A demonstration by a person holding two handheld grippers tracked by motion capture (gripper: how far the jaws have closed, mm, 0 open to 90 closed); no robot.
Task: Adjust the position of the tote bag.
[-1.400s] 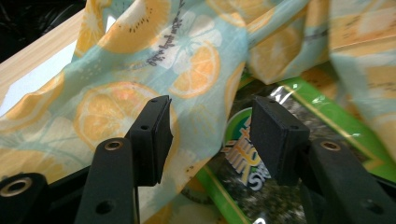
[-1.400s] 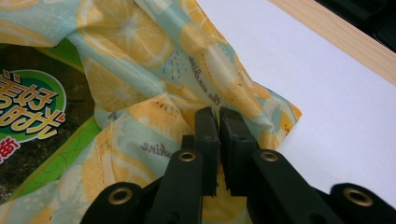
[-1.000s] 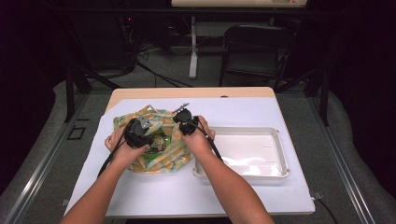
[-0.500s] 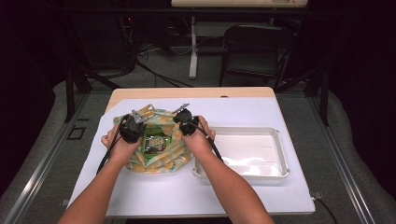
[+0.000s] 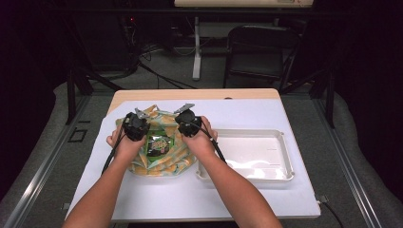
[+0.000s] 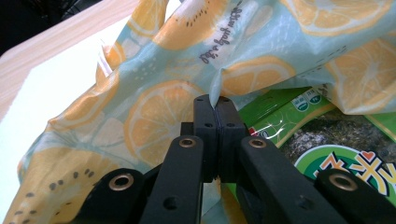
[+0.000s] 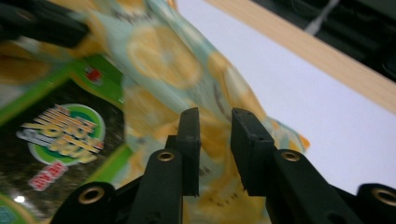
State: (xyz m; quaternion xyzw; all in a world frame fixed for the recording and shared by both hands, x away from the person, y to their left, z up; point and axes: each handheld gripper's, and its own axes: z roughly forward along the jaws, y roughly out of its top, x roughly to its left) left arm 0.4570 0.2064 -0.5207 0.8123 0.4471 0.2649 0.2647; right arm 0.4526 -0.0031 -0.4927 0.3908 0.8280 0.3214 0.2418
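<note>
Centrally on the white sheet (image 5: 157, 199) lies the lemon-print bag (image 5: 164, 164), a green snack packet (image 5: 158, 144) in its mouth, white tray (image 5: 285, 156) just beside. Left gripper (image 6: 215, 108) is clamped on the bag's rim, seen close up. Right gripper (image 7: 215, 122), jaws just parting, has blurred fabric between, not pinched. High view shows both hands over the bag.

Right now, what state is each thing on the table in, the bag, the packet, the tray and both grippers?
Lemon-print bag: lying on the table, mouth pulled open.
Green snack packet: sealed, lying inside the bag's mouth.
White tray: empty, beside the bag.
Left gripper: jaws shut on the bag's edge.
Right gripper: jaws have just been opening, parted over the bag's fabric, not pinching it.
</note>
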